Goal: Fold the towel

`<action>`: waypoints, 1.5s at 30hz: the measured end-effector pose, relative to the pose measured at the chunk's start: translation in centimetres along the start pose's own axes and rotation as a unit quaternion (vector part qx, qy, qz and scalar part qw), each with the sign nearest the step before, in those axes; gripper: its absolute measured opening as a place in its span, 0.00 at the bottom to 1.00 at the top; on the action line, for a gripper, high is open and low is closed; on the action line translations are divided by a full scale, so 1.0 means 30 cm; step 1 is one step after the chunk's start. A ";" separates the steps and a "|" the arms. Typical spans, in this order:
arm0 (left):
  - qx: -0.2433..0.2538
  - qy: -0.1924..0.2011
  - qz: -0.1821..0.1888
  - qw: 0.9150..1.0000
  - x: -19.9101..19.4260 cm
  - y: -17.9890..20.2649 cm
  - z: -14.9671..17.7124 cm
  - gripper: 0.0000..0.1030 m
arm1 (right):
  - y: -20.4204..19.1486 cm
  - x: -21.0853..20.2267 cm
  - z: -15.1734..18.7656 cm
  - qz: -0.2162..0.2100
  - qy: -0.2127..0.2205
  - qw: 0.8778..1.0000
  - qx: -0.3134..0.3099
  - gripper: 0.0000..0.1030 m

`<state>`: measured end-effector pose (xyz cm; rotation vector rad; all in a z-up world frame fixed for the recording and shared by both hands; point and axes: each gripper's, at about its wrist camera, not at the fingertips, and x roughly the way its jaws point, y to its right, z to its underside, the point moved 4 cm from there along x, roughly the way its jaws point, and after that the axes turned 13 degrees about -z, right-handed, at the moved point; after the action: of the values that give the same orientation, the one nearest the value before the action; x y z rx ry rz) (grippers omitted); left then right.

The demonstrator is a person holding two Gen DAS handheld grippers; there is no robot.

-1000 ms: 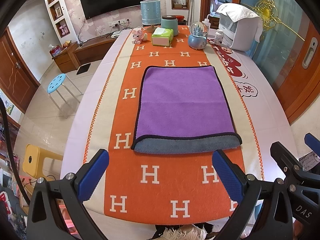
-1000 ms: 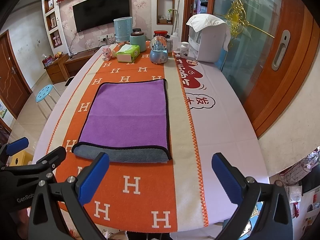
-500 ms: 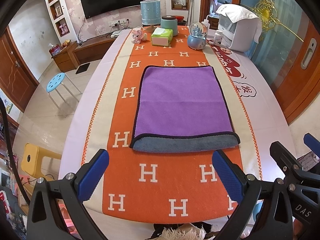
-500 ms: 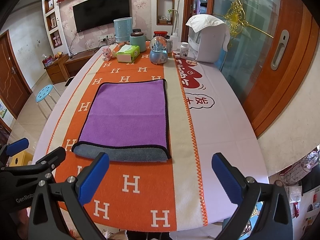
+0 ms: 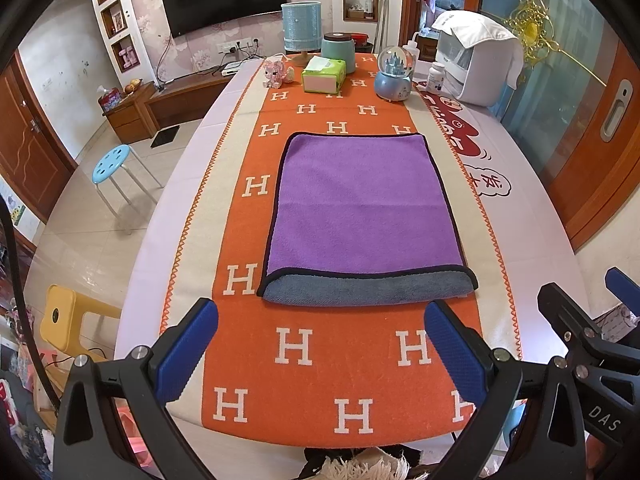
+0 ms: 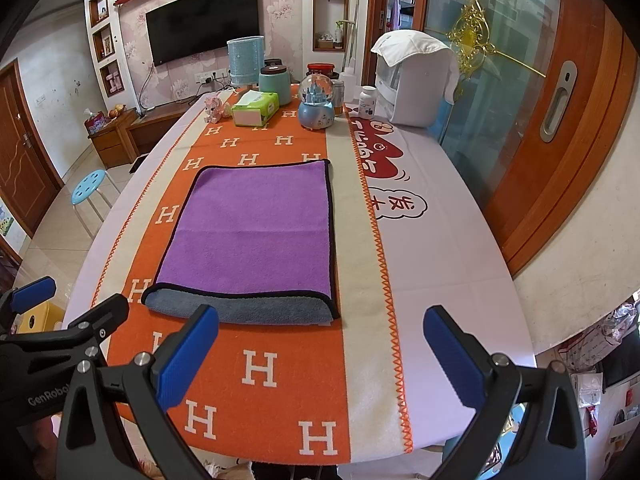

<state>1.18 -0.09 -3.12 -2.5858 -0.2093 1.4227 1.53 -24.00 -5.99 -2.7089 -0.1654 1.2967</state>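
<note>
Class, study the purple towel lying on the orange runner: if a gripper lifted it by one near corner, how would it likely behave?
The purple towel lies flat and doubled, its grey underside rounded at the near fold, so it is probably floppy and would drape. Its plush pile suggests the layers cling rather than slide. Pushed, it would likely bunch up on the woven orange runner.
</note>
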 end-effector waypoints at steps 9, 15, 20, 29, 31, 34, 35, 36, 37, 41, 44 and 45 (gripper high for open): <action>0.004 -0.006 0.021 1.000 0.014 0.026 -0.024 0.99 | 0.008 0.006 -0.002 0.000 -0.002 1.000 0.001 0.99; 0.006 -0.008 0.020 1.000 0.076 0.024 -0.035 0.99 | 0.041 0.041 -0.010 0.007 -0.007 1.000 0.010 0.97; 0.011 -0.013 0.014 1.000 0.129 0.021 -0.048 0.99 | 0.071 0.090 -0.019 0.012 -0.019 1.000 0.016 0.95; 0.014 -0.024 0.012 1.000 0.224 -0.002 -0.051 0.99 | 0.079 0.168 -0.010 0.008 -0.037 0.999 0.007 0.93; 0.015 -0.031 0.014 0.999 0.249 0.000 -0.048 0.99 | 0.080 0.189 -0.007 0.008 -0.043 0.999 0.005 0.92; 0.013 -0.047 0.019 0.999 0.297 0.000 -0.045 0.99 | 0.086 0.221 -0.001 0.006 -0.049 0.999 0.004 0.91; 0.012 -0.053 0.022 0.998 0.316 0.000 -0.043 0.99 | 0.090 0.233 -0.001 0.003 -0.051 0.999 0.004 0.91; 0.012 -0.057 0.024 0.998 0.329 0.001 -0.039 0.99 | 0.093 0.244 0.001 0.001 -0.053 0.999 0.004 0.90; 0.013 -0.063 0.026 0.998 0.350 0.000 -0.036 0.99 | 0.098 0.257 0.003 -0.001 -0.055 0.998 0.004 0.90; 0.019 -0.076 0.032 0.996 0.412 -0.006 -0.021 0.98 | 0.117 0.307 0.012 -0.009 -0.065 0.998 -0.002 0.84; 0.019 -0.087 0.044 0.995 0.462 -0.024 -0.012 0.97 | 0.132 0.346 0.022 -0.012 -0.077 0.997 -0.007 0.81; 0.021 -0.087 0.047 0.995 0.475 -0.028 -0.011 0.96 | 0.136 0.360 0.026 -0.015 -0.081 0.997 -0.008 0.78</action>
<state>9.01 3.68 -14.44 -2.4689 -0.0825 1.6688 7.83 -26.28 -15.42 -2.6026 -0.2342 1.5122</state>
